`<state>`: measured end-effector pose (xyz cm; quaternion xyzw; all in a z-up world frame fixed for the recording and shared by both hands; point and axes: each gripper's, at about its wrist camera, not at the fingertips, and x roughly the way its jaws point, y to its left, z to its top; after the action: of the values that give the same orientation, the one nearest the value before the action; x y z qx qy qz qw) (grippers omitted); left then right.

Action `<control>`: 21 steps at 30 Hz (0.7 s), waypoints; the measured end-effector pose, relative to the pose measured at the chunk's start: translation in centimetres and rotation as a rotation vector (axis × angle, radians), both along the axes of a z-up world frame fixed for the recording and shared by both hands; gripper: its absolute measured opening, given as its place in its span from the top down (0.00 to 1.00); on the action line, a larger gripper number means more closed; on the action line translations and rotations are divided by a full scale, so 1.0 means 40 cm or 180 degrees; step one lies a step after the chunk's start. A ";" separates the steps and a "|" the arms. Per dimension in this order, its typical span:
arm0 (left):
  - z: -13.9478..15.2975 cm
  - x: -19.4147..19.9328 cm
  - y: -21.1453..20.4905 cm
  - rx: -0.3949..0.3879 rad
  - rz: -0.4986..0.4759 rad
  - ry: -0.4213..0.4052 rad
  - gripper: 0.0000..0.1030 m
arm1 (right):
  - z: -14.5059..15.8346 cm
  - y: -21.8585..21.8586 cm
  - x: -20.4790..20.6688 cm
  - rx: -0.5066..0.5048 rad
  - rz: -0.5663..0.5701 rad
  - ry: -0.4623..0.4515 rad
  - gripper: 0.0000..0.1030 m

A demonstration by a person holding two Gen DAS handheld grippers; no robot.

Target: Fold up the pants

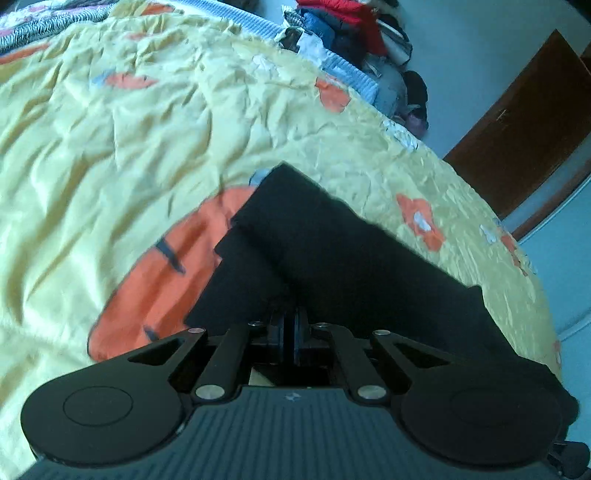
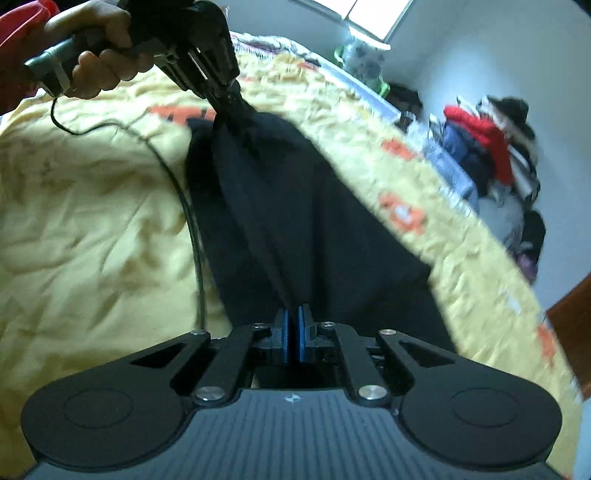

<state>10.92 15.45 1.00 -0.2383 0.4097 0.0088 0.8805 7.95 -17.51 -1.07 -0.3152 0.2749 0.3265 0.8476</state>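
Observation:
The black pants lie on a yellow bedspread with orange prints. My left gripper is shut on an edge of the pants, and the cloth spreads away from it in folded layers. My right gripper is shut on another edge of the pants. In the right wrist view the left gripper shows at the top, held by a hand, pinching the far end of the same cloth, which is stretched taut and lifted between the two grippers.
A pile of clothes sits beyond the bed's far edge; it also shows in the right wrist view. A brown wooden door stands to the right. A thin cable trails over the bedspread.

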 end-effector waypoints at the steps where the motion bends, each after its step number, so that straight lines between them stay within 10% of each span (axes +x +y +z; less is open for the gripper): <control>1: 0.005 -0.009 -0.005 0.0108 -0.0026 -0.0052 0.94 | -0.001 0.002 -0.005 0.0039 -0.0044 -0.0016 0.95; 12: -0.007 -0.034 -0.025 0.0392 0.0003 -0.0063 0.90 | -0.007 -0.011 -0.091 0.0438 -0.0048 0.0168 0.95; 15: 0.001 -0.043 -0.035 0.0512 -0.0029 -0.0100 0.89 | 0.041 -0.082 -0.103 0.0659 -0.0369 -0.0178 0.95; 21: -0.001 -0.046 -0.035 0.0461 0.0066 -0.0072 0.88 | 0.017 -0.176 -0.087 0.0221 -0.0775 -0.0250 0.81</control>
<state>9.08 14.06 0.98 -0.1783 0.3955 0.0449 0.8999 4.47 -24.57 -0.38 -0.2626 0.2662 0.2179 0.9015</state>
